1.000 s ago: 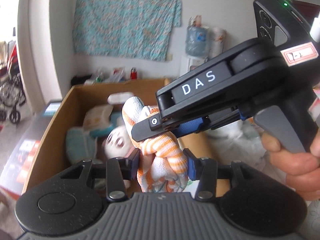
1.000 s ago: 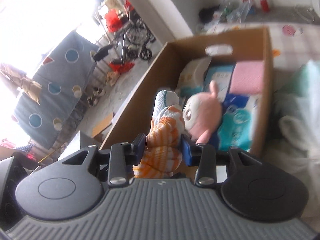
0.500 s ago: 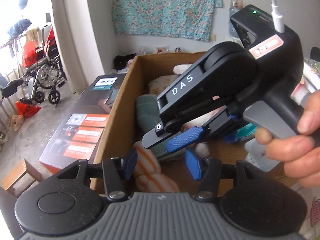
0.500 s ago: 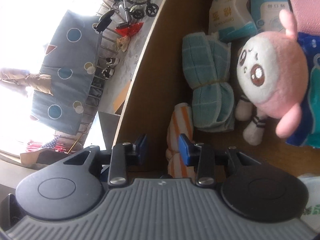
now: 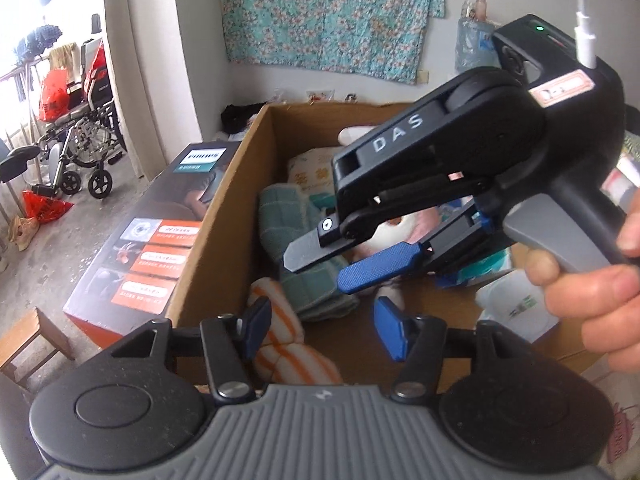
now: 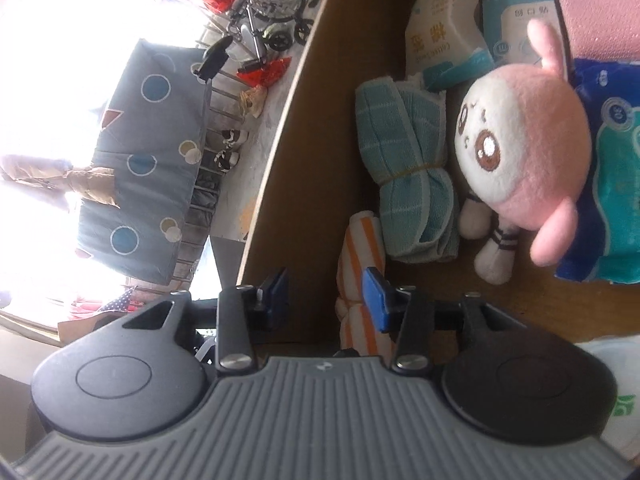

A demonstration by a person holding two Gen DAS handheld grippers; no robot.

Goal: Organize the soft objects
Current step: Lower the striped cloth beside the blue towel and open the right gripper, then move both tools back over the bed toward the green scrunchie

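Note:
An orange-and-white striped cloth (image 5: 288,344) (image 6: 358,264) lies in the near left corner of the cardboard box (image 5: 224,216) (image 6: 304,128), beside a rolled teal towel (image 6: 408,184) (image 5: 296,236) and a pink-and-white plush toy (image 6: 520,152). My left gripper (image 5: 320,326) is open and empty above the cloth. My right gripper (image 6: 326,294) is open and empty over the same corner; it also shows in the left wrist view (image 5: 344,262), just above the towel.
The box also holds a tissue pack (image 6: 444,28), a blue-green package (image 6: 612,184) and a pink cloth (image 6: 600,12). A printed appliance box (image 5: 152,248) lies left of the cardboard box. A wheelchair (image 5: 80,120) stands further left. A small wooden stool (image 5: 28,340) is nearby.
Both grippers held the striped cloth above the box, then opened. The cloth dropped into the box's near left corner. Both grippers now hover above it.

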